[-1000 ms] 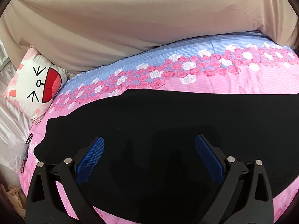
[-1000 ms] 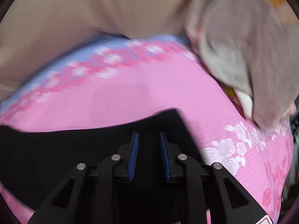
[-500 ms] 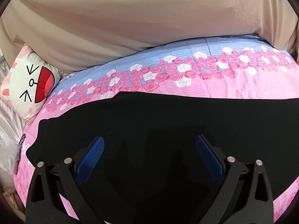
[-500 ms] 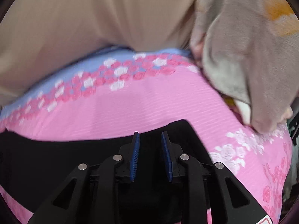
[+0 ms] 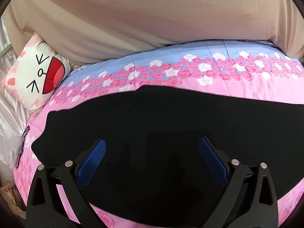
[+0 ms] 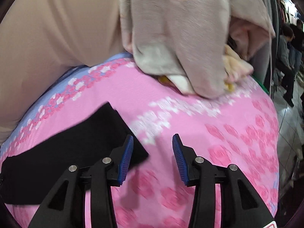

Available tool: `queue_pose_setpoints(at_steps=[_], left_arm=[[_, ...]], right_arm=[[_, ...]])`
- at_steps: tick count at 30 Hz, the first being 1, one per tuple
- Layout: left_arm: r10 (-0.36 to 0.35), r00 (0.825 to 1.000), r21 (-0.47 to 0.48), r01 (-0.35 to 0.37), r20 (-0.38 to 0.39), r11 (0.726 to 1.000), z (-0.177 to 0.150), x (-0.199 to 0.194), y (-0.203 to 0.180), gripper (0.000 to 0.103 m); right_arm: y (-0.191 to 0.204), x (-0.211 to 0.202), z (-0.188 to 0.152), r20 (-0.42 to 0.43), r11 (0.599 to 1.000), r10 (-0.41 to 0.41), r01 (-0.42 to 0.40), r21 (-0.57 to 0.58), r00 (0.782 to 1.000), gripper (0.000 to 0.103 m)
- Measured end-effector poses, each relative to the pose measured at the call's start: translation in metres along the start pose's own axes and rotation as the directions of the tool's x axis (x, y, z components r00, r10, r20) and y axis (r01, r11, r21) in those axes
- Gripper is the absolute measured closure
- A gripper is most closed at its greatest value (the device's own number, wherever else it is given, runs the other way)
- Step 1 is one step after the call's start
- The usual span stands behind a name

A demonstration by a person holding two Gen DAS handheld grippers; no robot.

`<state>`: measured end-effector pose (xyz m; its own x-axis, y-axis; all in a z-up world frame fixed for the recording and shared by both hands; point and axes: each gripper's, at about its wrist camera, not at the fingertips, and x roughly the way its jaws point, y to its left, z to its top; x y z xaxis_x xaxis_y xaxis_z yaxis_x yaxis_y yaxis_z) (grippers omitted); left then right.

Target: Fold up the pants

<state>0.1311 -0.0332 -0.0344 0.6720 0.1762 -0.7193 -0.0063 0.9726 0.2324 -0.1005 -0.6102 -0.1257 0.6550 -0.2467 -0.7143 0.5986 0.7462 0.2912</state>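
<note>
The black pants (image 5: 161,133) lie flat on the pink quilt (image 5: 237,87), filling the middle of the left view and the lower left of the right view. The left gripper (image 5: 152,146) hovers over them, jaws spread wide and empty. The right gripper (image 6: 153,144) has just been opening, nothing between its jaws, its left finger over the pants' corner.

1. Soft, even indoor light fills both views; no single source shows, and there is no hard glare.
2. The left wrist view is sharp; the black pants (image 5: 161,133) read as a flat dark mass with almost no visible folds.
3. The right wrist view is motion-smeared: the roses on the bedspread (image 6: 218,152) streak, and the grey blanket (image 6: 180,38) is soft.
4. Fisheye bending curves the bed, and dark vignettes fill the corners.
</note>
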Motion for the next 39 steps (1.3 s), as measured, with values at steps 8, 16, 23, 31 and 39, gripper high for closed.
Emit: queue_pose_setpoints(at_steps=[8, 16, 23, 31, 39], left_arm=[[-0.011, 1.000, 0.000, 0.011, -0.002, 1.000, -0.013, -0.019, 0.001, 0.005], [0.003, 1.000, 0.000, -0.003, 0.017, 1.000, -0.018, -0.034, 0.005, 0.005], [-0.013, 1.000, -0.006, 0.013, 0.021, 1.000, -0.015, -0.035, 0.006, 0.005], [-0.022, 0.999, -0.070, 0.024, 0.026, 0.997, -0.025, -0.032, 0.048, 0.005], [-0.013, 1.000, -0.139, 0.017, 0.026, 0.990, -0.042, -0.025, 0.109, 0.005]], right_arm=[[0.024, 0.023, -0.002, -0.043, 0.988, 0.156, -0.154, 0.030, 0.987, 0.046], [0.055, 0.046, -0.005, -0.069, 0.994, 0.060, -0.066, -0.087, 0.996, 0.065], [0.062, 0.032, 0.001, -0.065, 0.971, 0.238, -0.236, 0.035, 0.969, 0.082], [0.163, -0.019, 0.001, -0.041, 0.922, 0.369, -0.372, -0.111, 0.928, 0.082], [0.352, -0.046, -0.064, -0.205, 0.748, 0.509, -0.547, -0.375, 0.836, 0.081]])
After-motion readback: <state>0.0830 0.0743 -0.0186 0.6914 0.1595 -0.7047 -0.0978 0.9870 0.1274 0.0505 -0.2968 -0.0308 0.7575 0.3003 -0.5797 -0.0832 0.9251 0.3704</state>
